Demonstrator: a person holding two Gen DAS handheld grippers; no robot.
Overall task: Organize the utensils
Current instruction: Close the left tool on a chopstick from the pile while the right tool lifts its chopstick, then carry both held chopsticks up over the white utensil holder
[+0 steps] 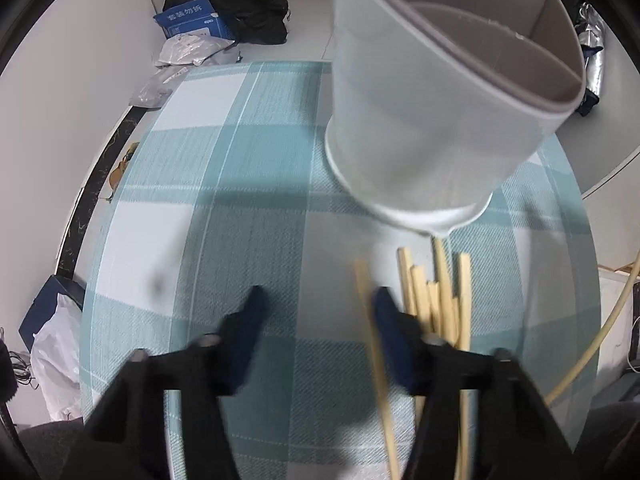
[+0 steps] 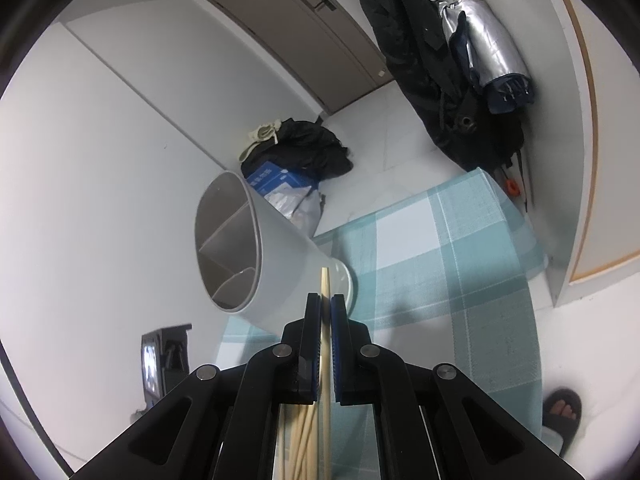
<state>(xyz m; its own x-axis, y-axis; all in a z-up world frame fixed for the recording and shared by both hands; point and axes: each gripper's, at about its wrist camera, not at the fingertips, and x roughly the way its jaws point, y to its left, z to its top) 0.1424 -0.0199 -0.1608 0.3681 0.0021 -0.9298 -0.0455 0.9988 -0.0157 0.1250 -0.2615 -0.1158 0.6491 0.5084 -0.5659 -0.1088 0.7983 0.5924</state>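
Here the right gripper pinches chopsticks before the holder, while the left gripper, part-open and empty, hovers beside loose chopsticks it could scatter.

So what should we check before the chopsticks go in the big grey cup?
1. Right gripper shut on chopsticks: ok, the pads pinch them.
2. Holder standing on the checked cloth: ok in both views.
3. Holder compartments free: ok for the parts that show; their bottoms are hidden.
4. Held chopsticks over the holder's opening: not ok, their tips show against its outer wall, below the rim.
5. Left gripper holding anything: not ok, the gap between its fingers is bare cloth, though the frame is blurred.
6. Loose chopsticks on the cloth gathered: not ok, they lie beside the left gripper's right-hand finger.
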